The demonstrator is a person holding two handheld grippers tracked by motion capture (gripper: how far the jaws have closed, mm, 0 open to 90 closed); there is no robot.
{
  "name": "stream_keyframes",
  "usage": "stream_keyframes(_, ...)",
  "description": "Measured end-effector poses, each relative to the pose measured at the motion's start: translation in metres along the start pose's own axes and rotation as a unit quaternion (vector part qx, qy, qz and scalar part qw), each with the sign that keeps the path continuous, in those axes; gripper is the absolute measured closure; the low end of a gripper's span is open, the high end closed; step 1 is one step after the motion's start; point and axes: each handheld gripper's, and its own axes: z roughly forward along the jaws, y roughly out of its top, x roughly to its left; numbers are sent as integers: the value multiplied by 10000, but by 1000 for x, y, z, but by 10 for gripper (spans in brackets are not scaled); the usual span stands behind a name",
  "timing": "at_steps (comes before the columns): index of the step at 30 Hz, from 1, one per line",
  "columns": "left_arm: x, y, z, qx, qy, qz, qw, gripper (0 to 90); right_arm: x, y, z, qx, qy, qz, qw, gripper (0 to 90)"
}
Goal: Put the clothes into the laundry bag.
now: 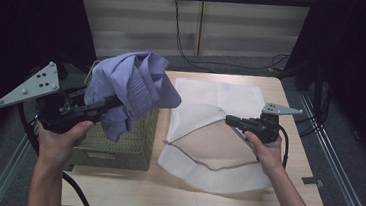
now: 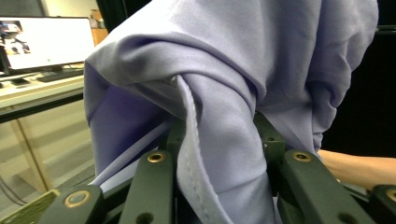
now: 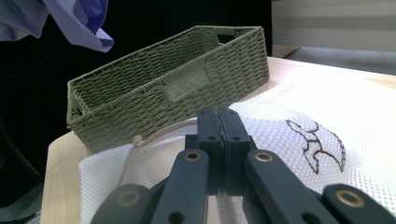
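A lavender shirt (image 1: pixel 132 86) hangs bunched above a green woven basket (image 1: pixel 117 147) at the table's left. My left gripper (image 1: pixel 113 102) is shut on the shirt (image 2: pixel 224 70), whose folds drape over both jaws in the left gripper view. A white mesh laundry bag (image 1: pixel 205 170) lies on the table to the right of the basket. My right gripper (image 1: pixel 228 120) is shut on the bag's upper lip and holds it raised, so the mouth gapes toward the basket. In the right gripper view the shut jaws (image 3: pixel 219 123) sit over the mesh (image 3: pixel 317 116), with the basket (image 3: pixel 163 88) beyond.
The light wooden table (image 1: pixel 263 200) carries the basket and the bag. A brown trim (image 1: pixel 201 160) edges the bag's mouth. Cables trail on the floor behind the table. A lit monitor (image 2: pixel 46 39) stands off to the side. Metal rails flank the table.
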Motion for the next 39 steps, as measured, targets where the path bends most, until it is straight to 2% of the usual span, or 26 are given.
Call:
stream_keyframes(5,-6,0,10,85,-131,61,9999,668,0,0,0,1,-7,-14,10000,893)
stream_keyframes(7,-10,1,12,58,-140,37,9999,668,0,0,0,0,-1,-11,10000,893)
stream_keyframes(8,-12,2,13,53,-153,91,9998,669,0,0,0,-1,4,-7,10000,893)
stream_keyframes(11,-18,4,16,36,-267,66,9996,668,0,0,0,-9,-9,-6,10000,893)
stream_keyframes(13,-21,4,19,78,-378,118,9992,667,0,0,0,-10,-7,-6,10000,893)
stream_keyframes(17,-27,4,26,101,-480,102,9987,663,0,0,0,-7,-8,-11,10000,893)
stream_keyframes(19,-28,4,30,191,-557,145,9982,663,0,1,0,-12,-13,-7,10000,892)
stream_keyframes(27,-32,-3,48,389,-781,70,9962,662,0,0,0,1,-5,-17,10000,892)
stream_keyframes(39,-44,-8,71,548,-1090,58,9925,661,1,0,1,14,-3,-23,10000,892)
